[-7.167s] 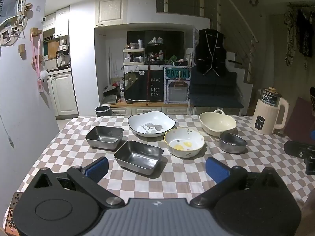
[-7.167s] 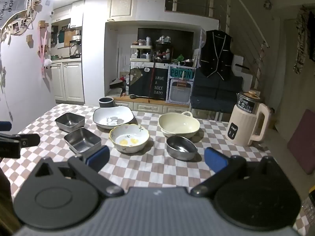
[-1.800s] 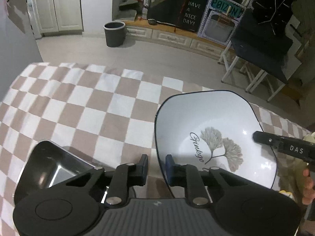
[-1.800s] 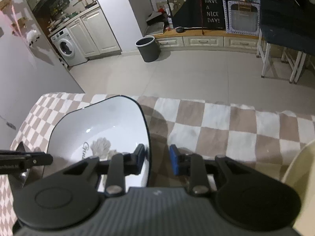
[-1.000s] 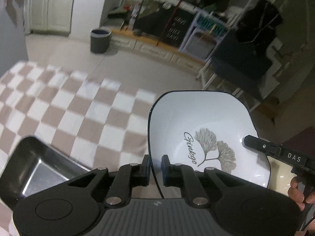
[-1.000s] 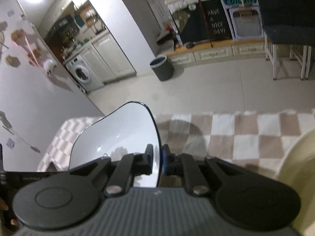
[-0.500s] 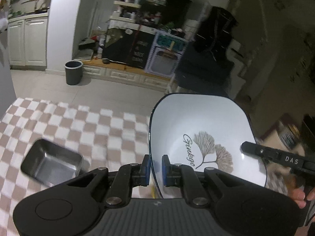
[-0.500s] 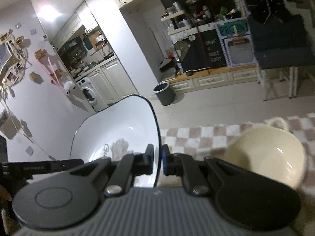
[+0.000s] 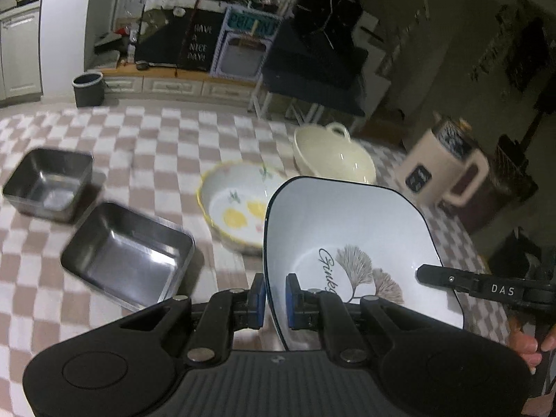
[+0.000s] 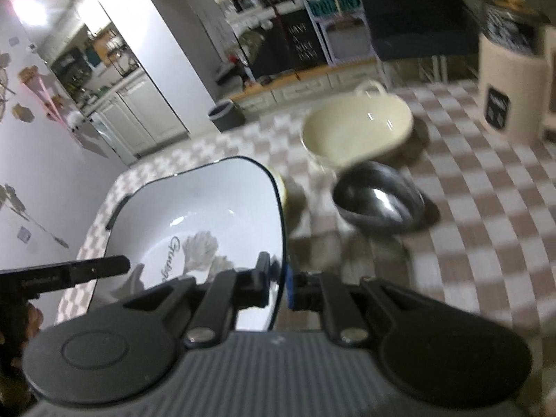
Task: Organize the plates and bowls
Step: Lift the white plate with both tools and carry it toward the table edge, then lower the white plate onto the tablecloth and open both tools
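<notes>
Below, a floral bowl [image 9: 236, 208] and steel trays [image 9: 128, 264] are crowding the worktop [image 9: 146, 146]; both grippers [image 9: 274, 295] [image 10: 278, 283] are clamping the white leaf-printed plate's [image 9: 347, 229] rims.

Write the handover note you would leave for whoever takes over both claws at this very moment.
Left claw: shut on the near-left rim of the white leaf-print bowl.
Right claw: shut on the opposite rim of that bowl; it is lifted clear of the checkered table.
On the table: two square steel trays, the lemon-print bowl, the cream handled bowl, the round steel bowl, a cream kettle.
Done: only this pickup.
Left: set the bowl down and group everything; nothing is stacked yet.
</notes>
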Action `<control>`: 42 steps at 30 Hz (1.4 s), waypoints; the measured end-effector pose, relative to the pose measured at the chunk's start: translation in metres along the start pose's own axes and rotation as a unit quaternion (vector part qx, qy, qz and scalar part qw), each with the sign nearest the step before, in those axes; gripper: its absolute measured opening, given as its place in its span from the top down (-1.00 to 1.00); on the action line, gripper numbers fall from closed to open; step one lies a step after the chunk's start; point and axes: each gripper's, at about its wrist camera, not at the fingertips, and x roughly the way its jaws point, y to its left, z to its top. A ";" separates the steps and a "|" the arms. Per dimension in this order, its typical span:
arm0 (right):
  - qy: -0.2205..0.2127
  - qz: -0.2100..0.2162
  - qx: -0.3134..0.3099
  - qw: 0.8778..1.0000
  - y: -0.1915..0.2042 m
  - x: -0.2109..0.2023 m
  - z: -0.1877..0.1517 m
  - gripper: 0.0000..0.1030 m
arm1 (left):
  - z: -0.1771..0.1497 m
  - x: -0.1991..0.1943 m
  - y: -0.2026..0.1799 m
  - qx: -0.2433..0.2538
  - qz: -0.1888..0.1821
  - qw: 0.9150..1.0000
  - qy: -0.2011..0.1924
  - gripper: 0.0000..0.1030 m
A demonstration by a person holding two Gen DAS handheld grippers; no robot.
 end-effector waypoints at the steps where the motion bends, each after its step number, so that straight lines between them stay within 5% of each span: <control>1: 0.004 -0.002 0.003 1.000 -0.005 -0.002 -0.010 0.78 | -0.008 0.000 -0.001 0.000 -0.003 1.000 0.003 0.77; 20: 0.072 -0.034 -0.013 0.997 -0.015 0.003 -0.057 0.80 | -0.051 0.050 -0.002 0.005 0.016 0.995 0.094 0.71; 42: 0.081 -0.061 -0.054 0.993 -0.002 0.007 -0.058 0.88 | -0.061 0.087 0.003 0.033 0.036 0.992 0.118 0.59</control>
